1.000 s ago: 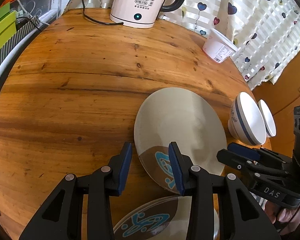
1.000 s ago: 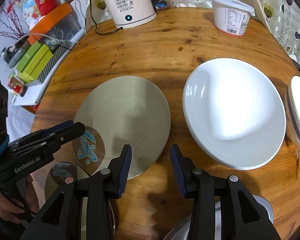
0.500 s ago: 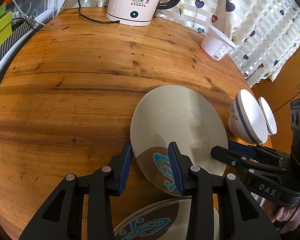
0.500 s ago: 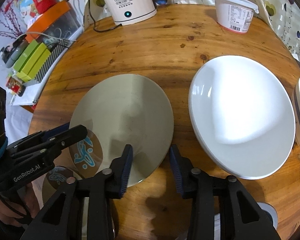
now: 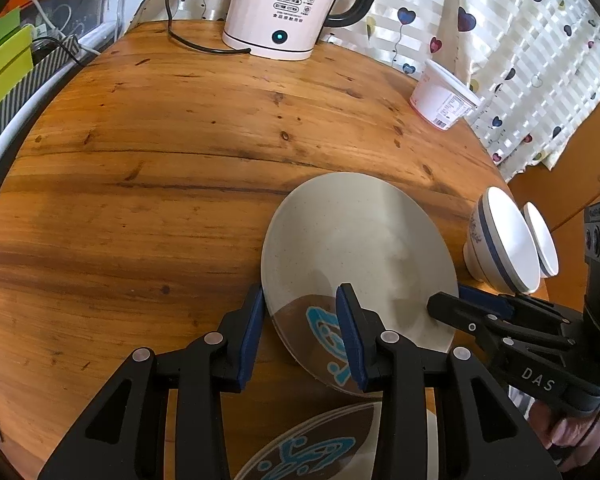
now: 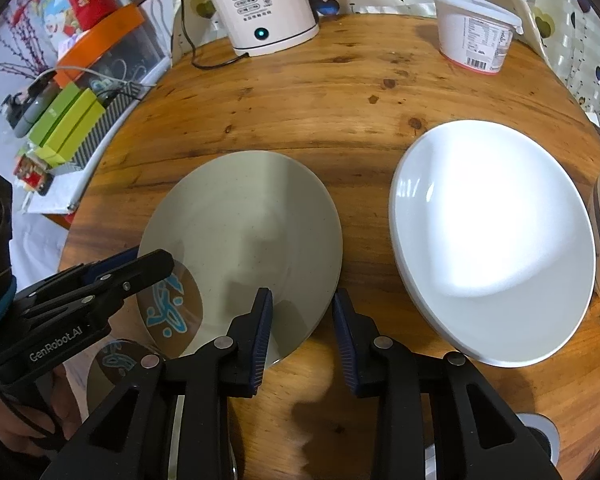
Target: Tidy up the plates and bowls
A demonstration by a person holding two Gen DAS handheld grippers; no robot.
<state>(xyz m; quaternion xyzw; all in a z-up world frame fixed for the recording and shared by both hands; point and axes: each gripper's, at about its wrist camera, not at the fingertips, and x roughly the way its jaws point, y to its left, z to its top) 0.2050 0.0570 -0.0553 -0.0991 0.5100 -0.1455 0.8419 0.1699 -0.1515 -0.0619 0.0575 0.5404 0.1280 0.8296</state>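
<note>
- Both grippers sit at the near edge of the grey plate [image 6: 240, 228], one on each side of it.
- Left gripper [image 5: 300, 330]: its jaws straddle the near left rim of the grey plate at a middling gap. One blue pad [image 5: 254, 330] is outside the rim over the wood, the other over the plate's brown patch with the blue drawing. I cannot tell whether the pads press on the rim.
- Right gripper [image 6: 302, 328]: its jaws are closing, with the near right rim of the grey plate between them. The left pad [image 6: 263, 330] is over the plate, the right one over bare wood. A gap shows at the right pad, so I see no grip.
- The grey plate lies on the round wooden counter [image 6: 340, 92], slightly left of centre and close to the near edge.
- A white plate [image 6: 492, 240] lies to its right, apart from it.
- At the far right, two blue-banded bowls [image 5: 504, 240] stand close together beside the white plate.
- Another plate [image 5: 316, 448] with the same blue drawing lies below my grippers at the near edge.
- An electric kettle [image 6: 260, 0] reading 55 stands at the far edge, a lidded white tub [image 6: 476, 32] to its right.
</note>
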